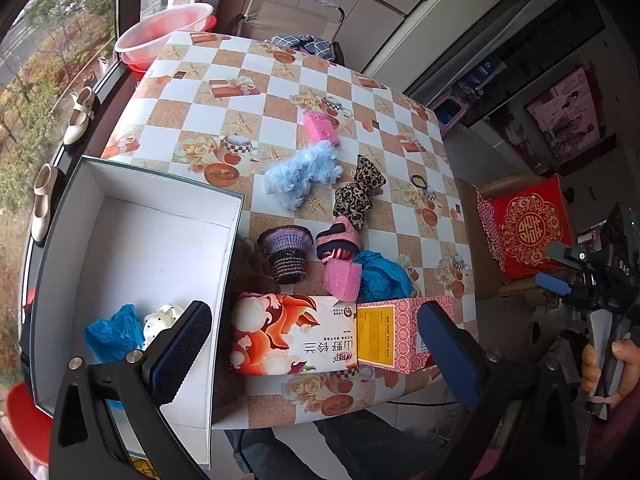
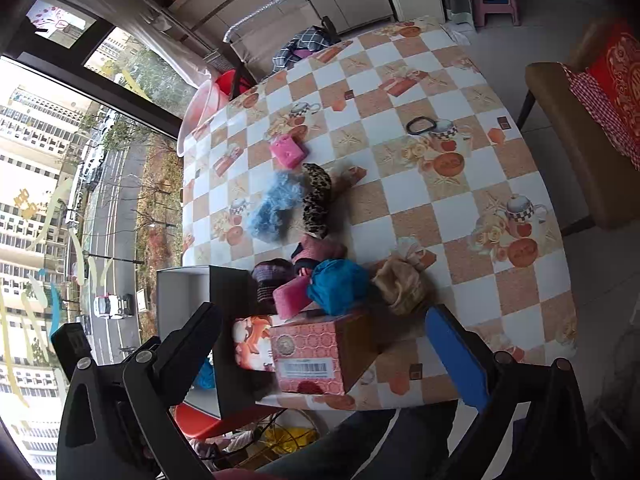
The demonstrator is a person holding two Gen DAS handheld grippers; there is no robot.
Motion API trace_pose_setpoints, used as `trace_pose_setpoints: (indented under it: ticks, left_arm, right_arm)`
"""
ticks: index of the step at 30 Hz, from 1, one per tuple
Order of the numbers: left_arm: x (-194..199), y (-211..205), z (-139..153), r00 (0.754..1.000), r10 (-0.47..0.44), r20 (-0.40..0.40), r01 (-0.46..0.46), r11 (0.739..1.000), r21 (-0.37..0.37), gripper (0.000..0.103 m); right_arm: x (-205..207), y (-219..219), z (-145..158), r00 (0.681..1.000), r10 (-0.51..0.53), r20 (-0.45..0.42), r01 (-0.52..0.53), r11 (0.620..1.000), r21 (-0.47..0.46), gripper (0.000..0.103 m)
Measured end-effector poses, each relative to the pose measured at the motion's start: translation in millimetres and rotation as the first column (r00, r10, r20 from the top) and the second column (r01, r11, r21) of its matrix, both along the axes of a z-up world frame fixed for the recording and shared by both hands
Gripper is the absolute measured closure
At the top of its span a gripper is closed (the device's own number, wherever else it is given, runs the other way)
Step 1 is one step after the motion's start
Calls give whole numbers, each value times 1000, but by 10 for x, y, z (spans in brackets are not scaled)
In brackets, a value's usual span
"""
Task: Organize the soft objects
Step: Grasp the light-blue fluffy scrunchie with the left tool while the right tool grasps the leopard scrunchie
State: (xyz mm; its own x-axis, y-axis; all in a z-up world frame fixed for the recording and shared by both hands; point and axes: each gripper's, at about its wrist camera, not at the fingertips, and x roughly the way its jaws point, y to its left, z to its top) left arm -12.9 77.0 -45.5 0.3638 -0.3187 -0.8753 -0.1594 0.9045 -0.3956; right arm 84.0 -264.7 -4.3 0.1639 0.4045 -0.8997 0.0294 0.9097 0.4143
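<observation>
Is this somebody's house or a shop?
Most likely a home, probably a dining corner in an apartment. A table with a checkered patterned tablecloth stands by a big window overlooking a street, a wooden chair with a red embroidered cushion sits beside it, and kitchen-style cabinets line the wall.

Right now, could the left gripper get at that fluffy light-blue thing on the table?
Probably yes. The left gripper is open and empty, and the fluffy blue piece lies uncovered, though the two cartons stand between, so it would reach over them.
</observation>
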Motion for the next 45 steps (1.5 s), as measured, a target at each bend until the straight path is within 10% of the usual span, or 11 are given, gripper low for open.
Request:
trace_pose_setpoints:
  ticks: [11,29,32,33,34,45]
  left_arm:
    - [534,-105,-86,995,44,-85,-32,990,141,0]
    - [1548,-257,-708,973,96,-212,0,912,411,0]
    - [1843,-342,-984,966,77,-248,29,917,397,0]
    - [1945,-393,-1081,962,63,-265,47,920,390,0]
    - [2040,-446,-1179,959,52,-277,62,920,388,0]
    - [2606,-850,-2020,922,-20,-387,174,914,366,8]
  right_arm:
    - [537,243,-1034,963,188,-192,-201,979,-47,0]
    - [1518,1663,-2446,844,506,-176,-536,798,-277,0]
    - [1492,1548,-2350,831,546,-101,-546,771,-328,26]
    - [1501,1470,-2308,829,552,-88,-547,769,-332,49]
    - [1526,1370,-2278,832,548,-83,-543,777,-318,60]
    - [1362,-154,-2134,938,308,-158,-331,932,-146,60]
